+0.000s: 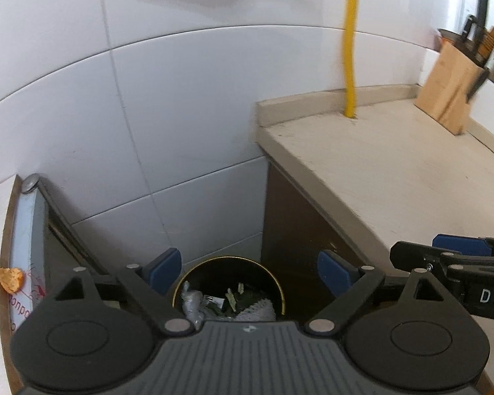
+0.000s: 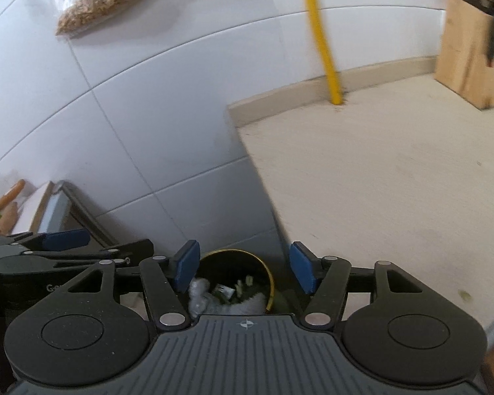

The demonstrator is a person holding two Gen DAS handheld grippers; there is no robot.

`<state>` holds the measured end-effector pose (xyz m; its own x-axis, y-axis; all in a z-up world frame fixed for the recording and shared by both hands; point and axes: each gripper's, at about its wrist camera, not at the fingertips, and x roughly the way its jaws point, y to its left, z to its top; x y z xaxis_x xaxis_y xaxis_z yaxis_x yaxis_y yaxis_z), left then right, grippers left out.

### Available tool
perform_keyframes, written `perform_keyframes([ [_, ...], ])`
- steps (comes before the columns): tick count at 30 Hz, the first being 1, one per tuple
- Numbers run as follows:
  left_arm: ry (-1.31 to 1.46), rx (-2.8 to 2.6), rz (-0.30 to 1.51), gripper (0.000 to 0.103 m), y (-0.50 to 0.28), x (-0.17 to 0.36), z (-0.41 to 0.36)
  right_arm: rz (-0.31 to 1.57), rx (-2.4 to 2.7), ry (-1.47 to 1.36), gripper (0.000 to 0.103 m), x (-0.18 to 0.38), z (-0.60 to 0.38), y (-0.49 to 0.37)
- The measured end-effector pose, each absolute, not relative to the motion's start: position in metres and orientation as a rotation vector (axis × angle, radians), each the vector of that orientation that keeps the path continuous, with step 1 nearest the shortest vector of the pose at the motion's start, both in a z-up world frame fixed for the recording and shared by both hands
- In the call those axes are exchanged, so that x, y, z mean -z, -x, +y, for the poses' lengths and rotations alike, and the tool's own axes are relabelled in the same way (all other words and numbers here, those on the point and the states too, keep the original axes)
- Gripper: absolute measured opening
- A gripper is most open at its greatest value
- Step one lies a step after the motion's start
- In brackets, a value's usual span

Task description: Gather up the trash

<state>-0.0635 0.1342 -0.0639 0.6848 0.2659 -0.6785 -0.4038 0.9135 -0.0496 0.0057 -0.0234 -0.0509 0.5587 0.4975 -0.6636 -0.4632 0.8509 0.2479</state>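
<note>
A round black trash bin point(image 1: 229, 288) with a gold rim, part-filled with crumpled scraps point(image 1: 233, 304), is seen below and between the blue pads of the left gripper point(image 1: 248, 271), whose jaws are spread wide with nothing held. The right gripper point(image 2: 243, 268), likewise spread wide with nothing held, is poised over the same bin, beside the left one. To the right of both, a beige counter point(image 2: 395, 177) is found, with a yellow pole point(image 2: 319, 36) and a wooden knife block point(image 2: 467, 56) beyond.

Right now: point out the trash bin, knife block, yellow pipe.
trash bin point(image 1: 281, 288), left wrist view, gold rim on its right side
knife block point(image 1: 446, 93), left wrist view, wooden front face
yellow pipe point(image 2: 326, 56), right wrist view, lower shaft above the counter
</note>
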Motion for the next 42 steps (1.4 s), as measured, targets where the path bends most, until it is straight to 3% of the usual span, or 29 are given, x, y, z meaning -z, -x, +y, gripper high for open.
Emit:
perform_keyframes([
  [5,0.185,-0.353,0.736,0.091,0.068,0.063,0.118,0.796,-0.518,-0.062,0.069,0.051,-0.043,0.006],
  [42,0.167,-0.369,0.75,0.092,0.089,0.062,0.098,0.801,-0.485,-0.058,0.071,0.048,-0.057,0.028],
])
